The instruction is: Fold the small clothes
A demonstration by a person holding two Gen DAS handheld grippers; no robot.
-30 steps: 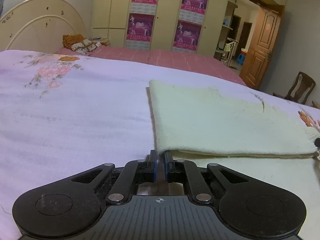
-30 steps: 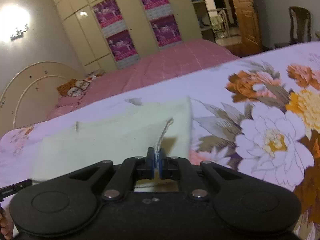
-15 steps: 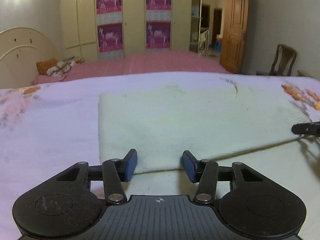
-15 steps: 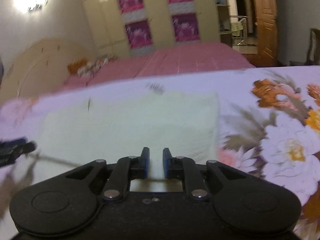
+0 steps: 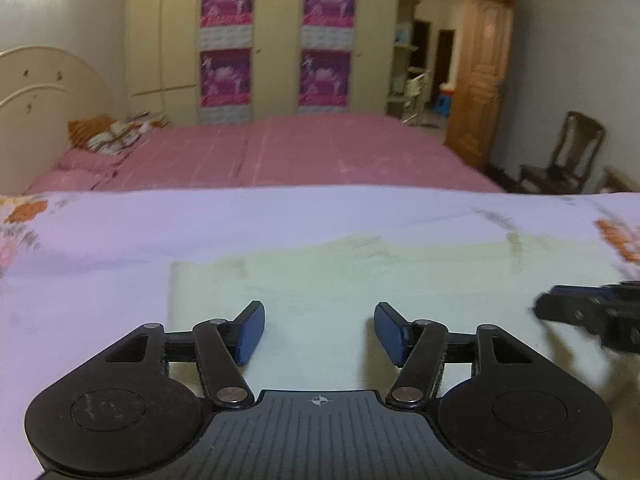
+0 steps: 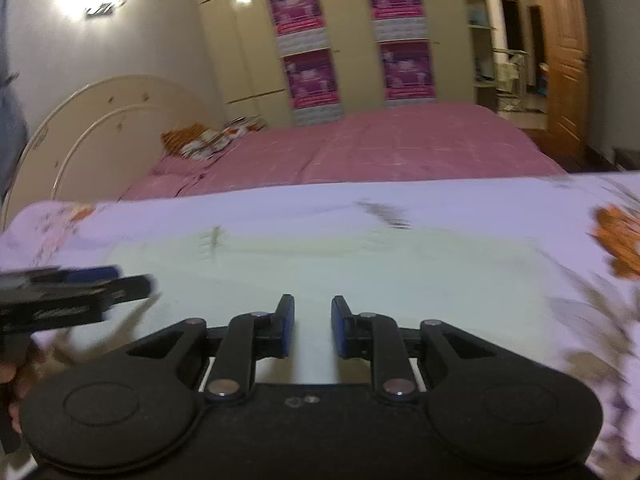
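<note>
A pale cream folded garment (image 5: 360, 280) lies flat on the lilac flowered bedsheet (image 5: 100, 264); it also shows in the right wrist view (image 6: 380, 268). My left gripper (image 5: 318, 330) is open wide and empty, raised above the garment's near left part. My right gripper (image 6: 312, 328) is open and empty above the garment's near edge. The right gripper shows at the right edge of the left wrist view (image 5: 592, 312). The left gripper shows at the left of the right wrist view (image 6: 80, 288).
A second bed with a pink cover (image 5: 280, 156) lies beyond, with a cream headboard (image 5: 36, 92) and wardrobe with posters (image 5: 276, 40) behind. A wooden door (image 5: 480, 80) and a chair (image 5: 568, 156) stand at the right.
Both grippers let go of the garment's edge, opened, and lifted back from it. The garment now lies folded flat on the sheet.
</note>
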